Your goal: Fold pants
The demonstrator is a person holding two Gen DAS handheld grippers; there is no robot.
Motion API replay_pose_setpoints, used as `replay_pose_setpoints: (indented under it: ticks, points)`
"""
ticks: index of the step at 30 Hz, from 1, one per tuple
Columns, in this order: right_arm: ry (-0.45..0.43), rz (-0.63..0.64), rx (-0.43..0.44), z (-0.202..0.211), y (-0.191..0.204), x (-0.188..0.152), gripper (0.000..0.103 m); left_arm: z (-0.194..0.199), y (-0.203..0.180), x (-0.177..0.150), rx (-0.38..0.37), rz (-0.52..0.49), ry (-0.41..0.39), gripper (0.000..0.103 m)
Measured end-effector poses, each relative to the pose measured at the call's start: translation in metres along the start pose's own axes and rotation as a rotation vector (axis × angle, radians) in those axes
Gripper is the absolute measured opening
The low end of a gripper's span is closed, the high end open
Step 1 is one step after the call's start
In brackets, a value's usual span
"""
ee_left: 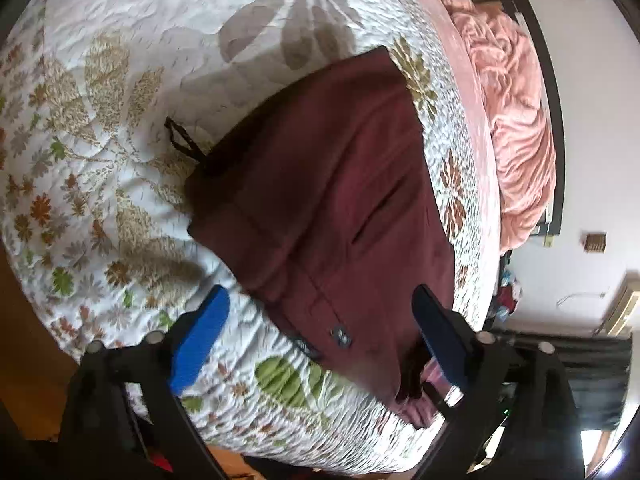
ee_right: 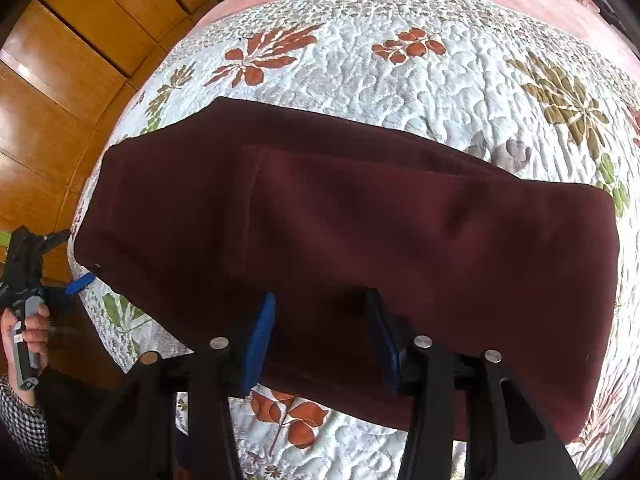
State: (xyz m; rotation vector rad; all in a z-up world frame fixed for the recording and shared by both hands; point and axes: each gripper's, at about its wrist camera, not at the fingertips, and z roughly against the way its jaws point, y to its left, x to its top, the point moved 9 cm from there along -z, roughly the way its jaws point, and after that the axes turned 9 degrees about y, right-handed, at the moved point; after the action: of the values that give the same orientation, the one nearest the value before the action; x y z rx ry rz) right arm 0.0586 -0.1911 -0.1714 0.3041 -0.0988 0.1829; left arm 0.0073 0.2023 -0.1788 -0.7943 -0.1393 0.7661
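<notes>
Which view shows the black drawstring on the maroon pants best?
The left wrist view: the drawstring loops out onto the quilt beside the pants. The right wrist view shows the pants but no drawstring.

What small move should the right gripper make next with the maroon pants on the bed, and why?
Probably ease the right gripper down and shut it on the near edge of the maroon pants. Its jaws stand open, holding nothing, directly over that edge, and the pants lie flat, already folded lengthwise, on the floral quilt.
</notes>
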Motion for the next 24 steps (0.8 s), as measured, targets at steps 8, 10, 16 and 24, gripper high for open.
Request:
replay_pose_setpoints:
  ticks: [8,10,16,24]
  points:
    - [-0.002,0.026,-0.024,-0.003,0.0,-0.002,0.048,-0.012,0.007,0.02,-0.073,0.063,-0.02,0.074]
    - [-0.003,0.031,-0.028,-0.003,0.0,-0.002,0.048,-0.009,0.0,0.018,-0.078,0.042,-0.041,0.062]
    - [-0.002,0.021,-0.015,-0.003,-0.001,-0.003,0.048,0.008,-0.047,0.01,-0.177,-0.164,-0.108,0.042]
    - [-0.002,0.022,-0.01,-0.004,-0.001,-0.004,0.049,-0.034,-0.023,0.023,-0.009,-0.116,-0.068,0.064]
